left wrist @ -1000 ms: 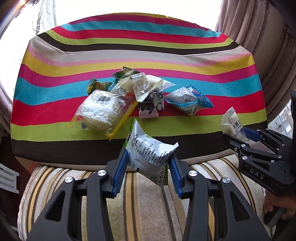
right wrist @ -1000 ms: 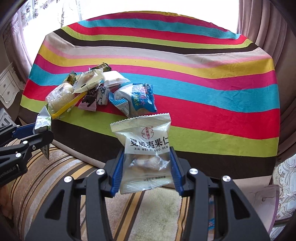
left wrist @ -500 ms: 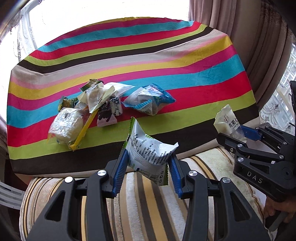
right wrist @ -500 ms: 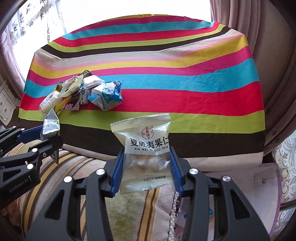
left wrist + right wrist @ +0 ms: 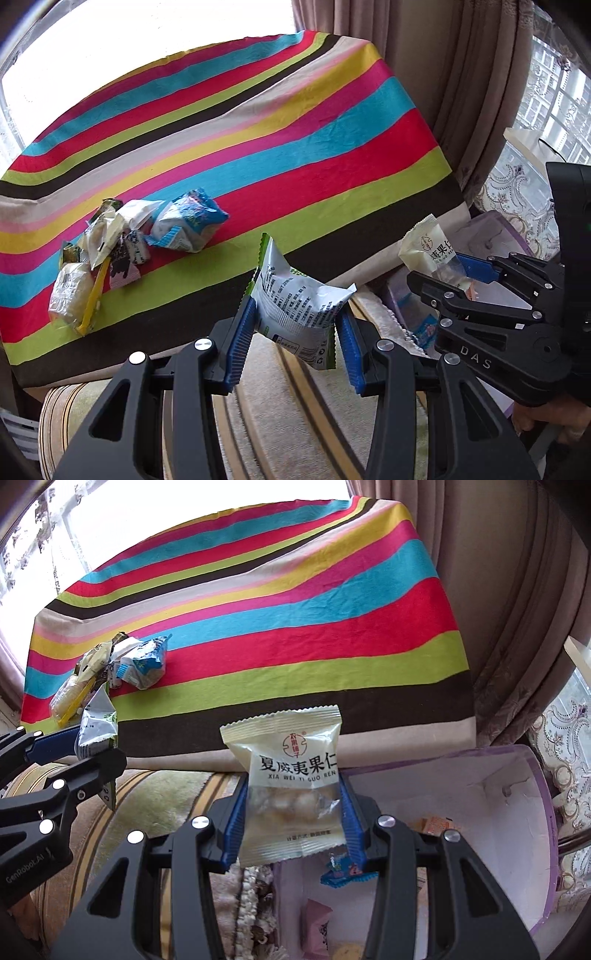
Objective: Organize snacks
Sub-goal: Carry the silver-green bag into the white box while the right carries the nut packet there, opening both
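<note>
My left gripper point(image 5: 295, 332) is shut on a white and green snack packet point(image 5: 295, 306), held over the striped sofa seat. My right gripper point(image 5: 291, 812) is shut on a cream macadamia nut packet point(image 5: 291, 779), held at the near left edge of a lilac box point(image 5: 535, 812) that has several snacks in it. In the left wrist view the right gripper point(image 5: 454, 273) and its packet point(image 5: 428, 251) are at the right. In the right wrist view the left gripper point(image 5: 92, 746) and its packet point(image 5: 96, 727) are at the left. A heap of snack packets point(image 5: 129, 243) lies on the striped cloth.
The table with the striped cloth point(image 5: 258, 129) fills the upper middle of both views. Brown curtains point(image 5: 517, 609) hang to the right. A striped sofa cushion point(image 5: 277, 424) lies below both grippers. The heap of snacks also shows in the right wrist view point(image 5: 118, 668).
Both grippers have swung to the right with their packets. The table and heap have shifted left in view, and the lilac box has come into view under the right gripper.
</note>
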